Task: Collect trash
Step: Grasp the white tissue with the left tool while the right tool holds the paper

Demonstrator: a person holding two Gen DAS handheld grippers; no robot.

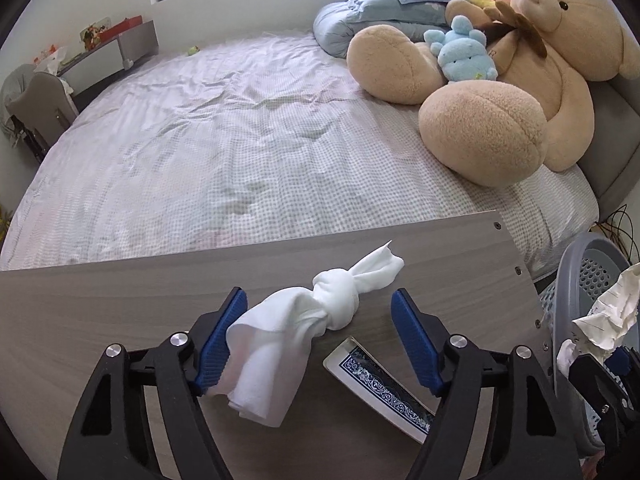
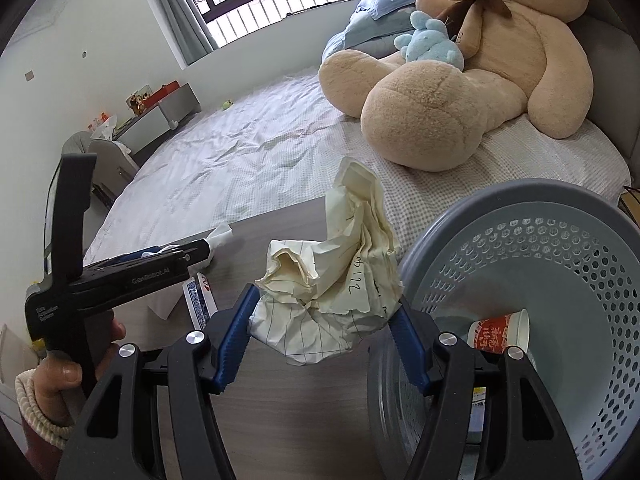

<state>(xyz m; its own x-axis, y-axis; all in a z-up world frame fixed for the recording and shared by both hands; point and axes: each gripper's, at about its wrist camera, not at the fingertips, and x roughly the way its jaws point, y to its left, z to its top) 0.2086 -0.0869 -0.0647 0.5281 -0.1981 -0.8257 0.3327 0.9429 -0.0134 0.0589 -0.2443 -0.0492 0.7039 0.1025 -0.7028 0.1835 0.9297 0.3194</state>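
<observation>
Paper cup (image 2: 502, 330) already binned; right gripper (image 2: 324, 344) clamps crumpled paper (image 2: 332, 280) beside basket (image 2: 520, 216); left gripper (image 1: 320, 344), jaws unclosed, straddles knotted tissue (image 1: 296, 316) near tabletop (image 1: 100, 312) edge; playing card (image 1: 380, 384) remains

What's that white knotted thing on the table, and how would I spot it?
Start at the bed, then drop to the wooden table at its near edge. There a white tissue lies between the left gripper's blue fingers. It is soft, plain white and tied in a knot, unlike the flat blue-patterned card beside it or the crumpled lined paper that the right gripper holds.
</observation>
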